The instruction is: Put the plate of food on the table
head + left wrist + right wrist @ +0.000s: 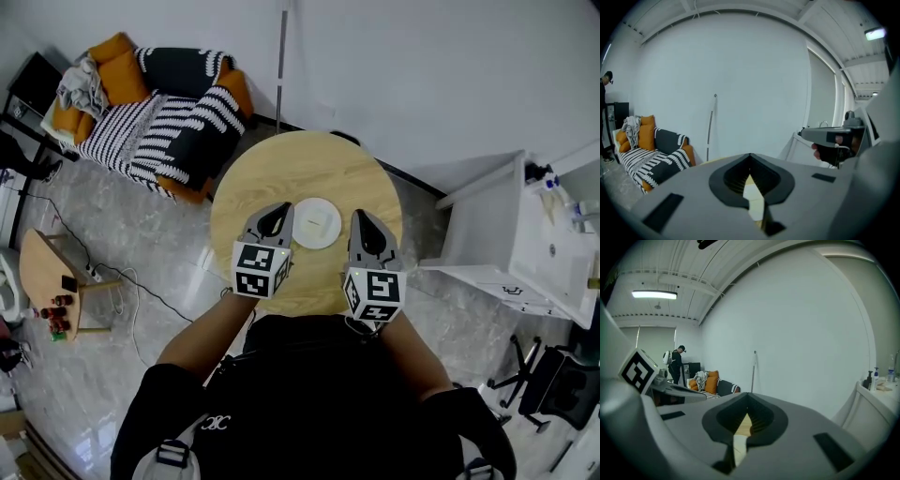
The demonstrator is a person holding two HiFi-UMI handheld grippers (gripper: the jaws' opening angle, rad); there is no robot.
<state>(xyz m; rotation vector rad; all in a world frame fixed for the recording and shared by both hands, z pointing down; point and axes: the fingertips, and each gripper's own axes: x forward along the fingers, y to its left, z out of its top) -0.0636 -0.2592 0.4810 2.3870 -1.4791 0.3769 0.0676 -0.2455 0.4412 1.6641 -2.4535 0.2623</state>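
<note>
My left gripper [277, 216] and right gripper [366, 225] are closed on nothing over the table's [272, 169] near edge, flanking the plate [316, 223] at its centre. Placing looks done; next I'd back away.

A round white plate [316, 223] lies flat and level on the round pale-wood worktop [309, 164], at about its middle, carrying a small pale portion of food (too small to identify).
</note>
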